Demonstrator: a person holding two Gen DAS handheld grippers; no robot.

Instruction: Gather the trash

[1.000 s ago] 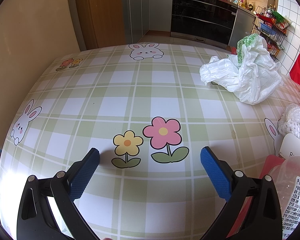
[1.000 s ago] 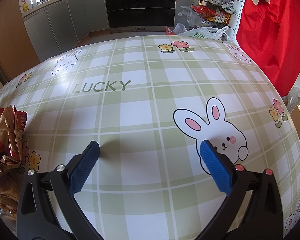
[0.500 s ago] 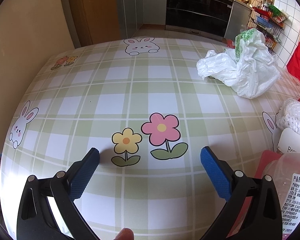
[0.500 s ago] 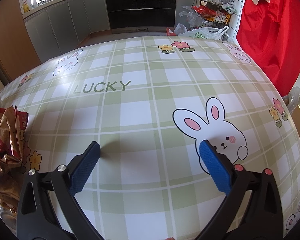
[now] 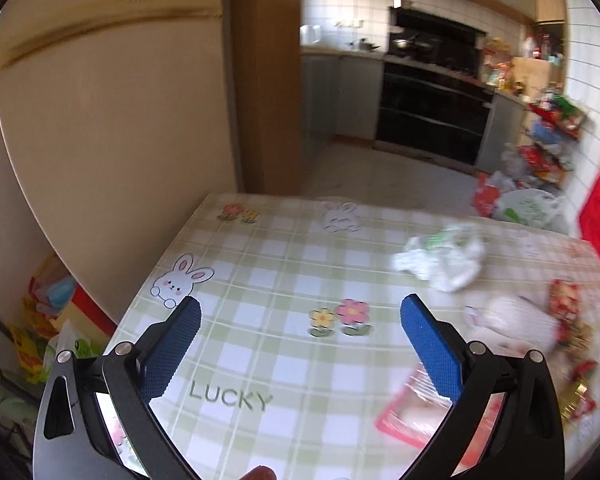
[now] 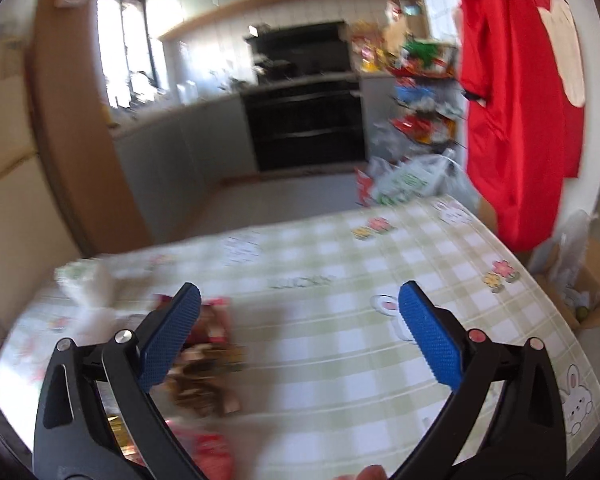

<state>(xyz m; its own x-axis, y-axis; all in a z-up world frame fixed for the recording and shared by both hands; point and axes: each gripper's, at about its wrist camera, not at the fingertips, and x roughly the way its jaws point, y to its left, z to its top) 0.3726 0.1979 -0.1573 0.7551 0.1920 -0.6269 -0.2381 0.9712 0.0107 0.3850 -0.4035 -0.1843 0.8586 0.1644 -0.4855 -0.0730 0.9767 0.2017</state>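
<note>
Tablecloth (image 5: 284, 276) lying checked green under both grippers, kitchen oven (image 5: 432, 120) standing beyond | left gripper (image 5: 300, 344) gaping wide, empty; white bag (image 5: 444, 260) sitting ahead-right | right gripper (image 6: 300, 340) gaping wide, empty; blurred brown wrapper (image 6: 208, 376) lying at its left finger; red garment (image 6: 516, 100) hanging right.

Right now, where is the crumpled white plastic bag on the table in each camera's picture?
Left wrist: the white bag lies right of centre, beyond the open left gripper.
Right wrist: a blurred white bag at the far left, beyond the open right gripper; likely the same one.
Shared landmark: the black oven at the back.
</note>
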